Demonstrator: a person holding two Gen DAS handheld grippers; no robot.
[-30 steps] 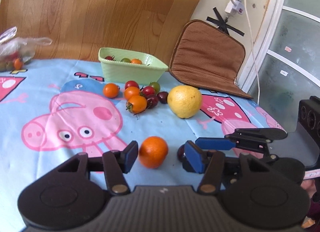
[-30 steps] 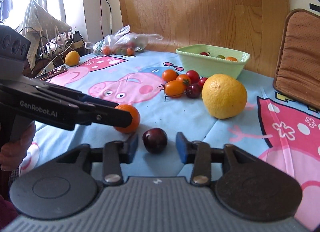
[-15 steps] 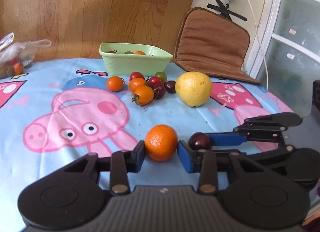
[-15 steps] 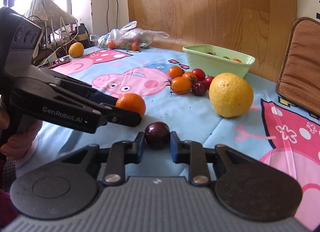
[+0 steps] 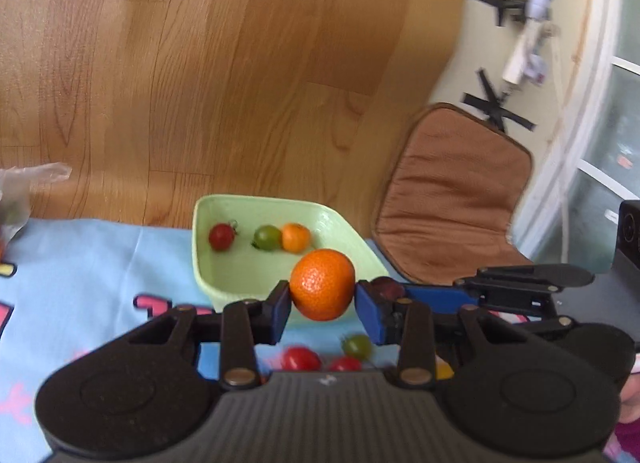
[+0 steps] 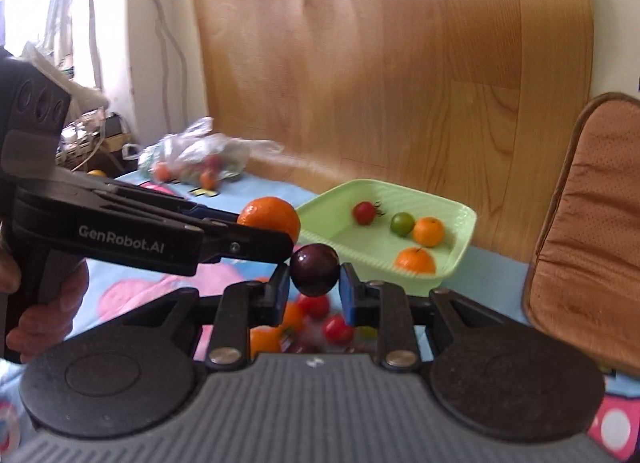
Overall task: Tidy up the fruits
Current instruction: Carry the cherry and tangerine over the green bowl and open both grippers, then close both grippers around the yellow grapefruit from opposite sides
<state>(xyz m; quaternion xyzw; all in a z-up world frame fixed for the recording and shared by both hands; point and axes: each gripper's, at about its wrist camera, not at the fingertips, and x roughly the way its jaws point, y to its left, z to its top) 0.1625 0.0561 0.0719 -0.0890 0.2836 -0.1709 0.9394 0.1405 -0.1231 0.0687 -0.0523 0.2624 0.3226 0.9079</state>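
Observation:
My left gripper is shut on an orange mandarin and holds it in the air just in front of the light green bowl. My right gripper is shut on a dark purple plum, also lifted, close beside the left gripper and the mandarin. The plum also shows in the left wrist view. The bowl holds several small tomatoes, red, green and orange.
Loose cherry tomatoes lie on the blue cartoon tablecloth below both grippers. A brown cushion leans against the wall right of the bowl. A plastic bag of fruit lies at the back left by the wooden panel.
Both grippers closed on their fruit, the left on the mandarin and the right on the plum. Both lifted off the cloth and moved forward toward the green bowl.

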